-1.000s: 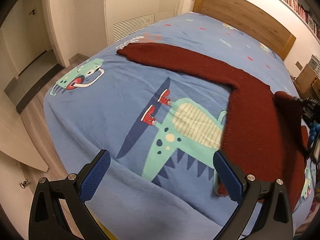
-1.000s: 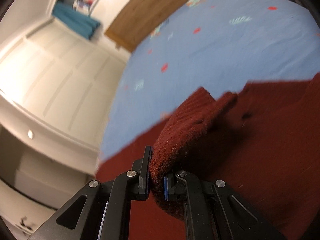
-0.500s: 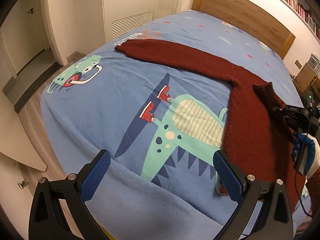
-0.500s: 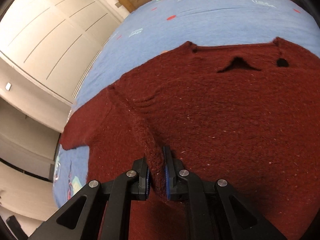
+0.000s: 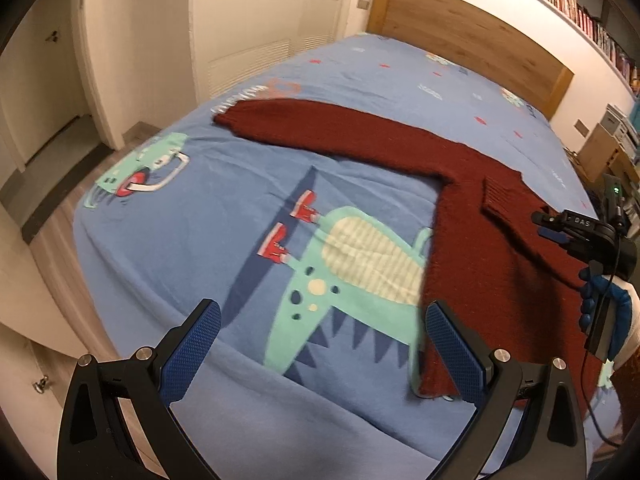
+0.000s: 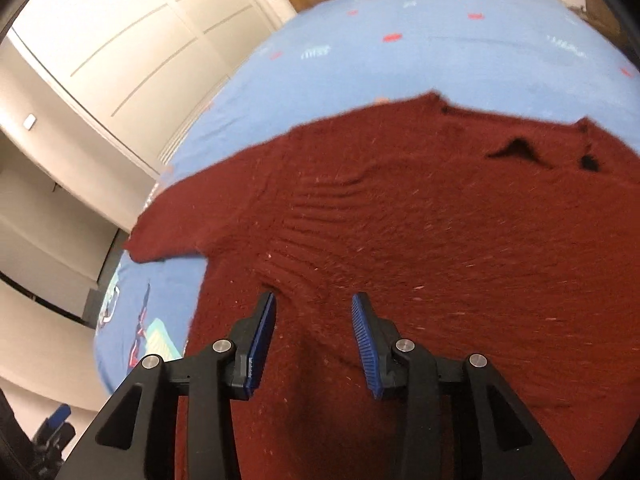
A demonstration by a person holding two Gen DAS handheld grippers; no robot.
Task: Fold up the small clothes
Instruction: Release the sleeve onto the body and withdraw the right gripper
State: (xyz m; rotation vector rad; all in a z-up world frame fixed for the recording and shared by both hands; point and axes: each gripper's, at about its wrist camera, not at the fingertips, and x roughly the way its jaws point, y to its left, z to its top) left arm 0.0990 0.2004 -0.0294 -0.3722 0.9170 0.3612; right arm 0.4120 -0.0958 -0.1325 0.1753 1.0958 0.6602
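And there it goes: the right tongs (image 6: 314, 336) have let go. Half a second back they were pinched on the folded-in sleeve cuff (image 6: 316, 216); now their jaws stand apart, empty, just above the knit. That cuff lies flat across the chest of the dark red sweater (image 5: 492, 248), ribbing showing, so by my reckoning the first sleeve fold is down.

The sweater lies spread on the bed (image 5: 200, 220), over the dinosaur-print blue duvet, its body toward the right side and its neckline toward the wooden headboard (image 5: 472, 36). The other sleeve (image 5: 320, 128) is stretched straight out from the body toward the cupboard-side edge of the bed, unfolded.

The left tongs (image 5: 324, 352) hang wide apart and empty as before, over the foot end of the bed, their right pad just beside the sweater's hem corner. That outstretched sleeve looks like the next job, probably for the left side. Loose knit, could slide when pulled.
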